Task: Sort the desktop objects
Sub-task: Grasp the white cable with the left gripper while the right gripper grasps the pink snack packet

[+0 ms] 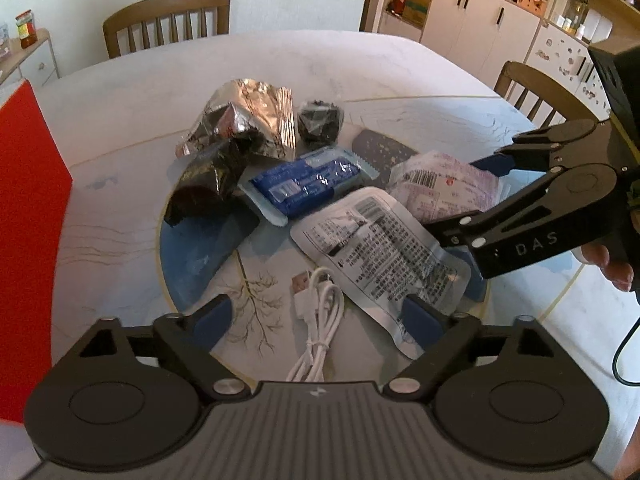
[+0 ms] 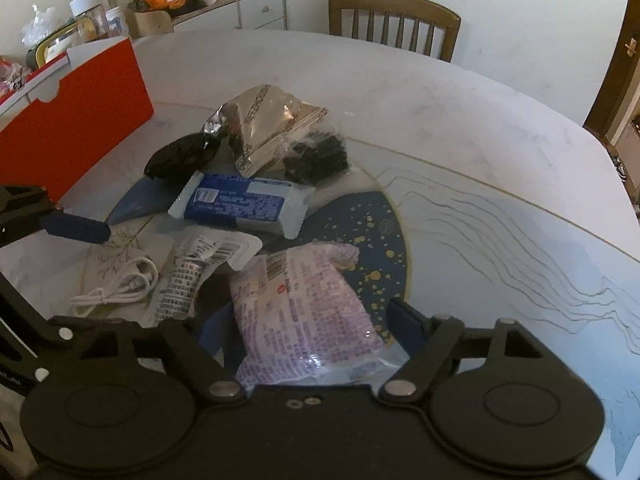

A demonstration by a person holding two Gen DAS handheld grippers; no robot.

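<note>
From my left wrist camera, my left gripper fills the bottom of the frame, its blue-padded jaws standing wide and holding nothing. The coiled white USB cable lies between them at lower centre, its long axis running up the frame along my pointing line. The clear printed plastic pouch slants from centre to lower right, its near end just by my right-hand pad. My right gripper reaches in from the right edge, jaws parted, above the pale pink printed snack packet.

From my right wrist camera, my right gripper sits low in the frame, jaws wide, pads not visibly pressing. The pink packet lies straight between them, long axis up the frame, soft, crinkled, covered in small print. This hand is plainly nearer to it. The blue-and-white wrapped bar lies crosswise above it, and the red cardboard box stands at upper left on the marble-patterned table.
</note>
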